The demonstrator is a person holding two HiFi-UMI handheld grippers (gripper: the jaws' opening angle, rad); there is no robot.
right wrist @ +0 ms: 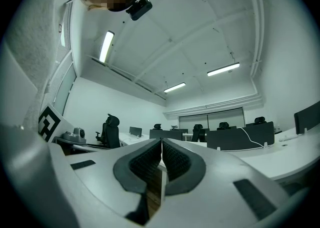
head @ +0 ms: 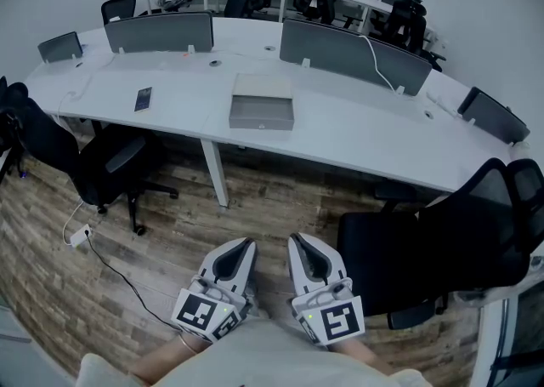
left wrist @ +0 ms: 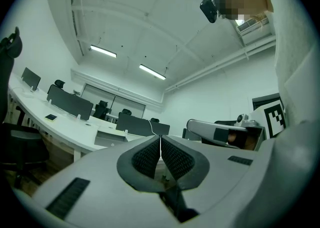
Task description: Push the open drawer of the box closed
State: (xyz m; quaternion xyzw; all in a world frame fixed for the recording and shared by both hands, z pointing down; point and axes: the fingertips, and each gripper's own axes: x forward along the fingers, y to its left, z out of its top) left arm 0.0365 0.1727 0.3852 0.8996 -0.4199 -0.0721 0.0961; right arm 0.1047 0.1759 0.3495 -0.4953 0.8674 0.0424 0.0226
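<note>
Box [head: 262, 88], grey, set near the middle of the curved white desk [head: 357, 130], with its drawer [head: 261, 112] drawn out toward the desk's near edge; what the drawer holds cannot be made out. A dark flat device [head: 143, 99] lies on the desk well to the box's left, and grey divider panels [head: 159, 33] stand behind it. Black office chairs [head: 102, 160] flank the wood floor [head: 255, 207] between desk and person. Left gripper [head: 241, 247] and right gripper [head: 298, 243] are held side by side, low before the person's body and well apart from the box, each with its jaws pressed together on nothing.
</note>
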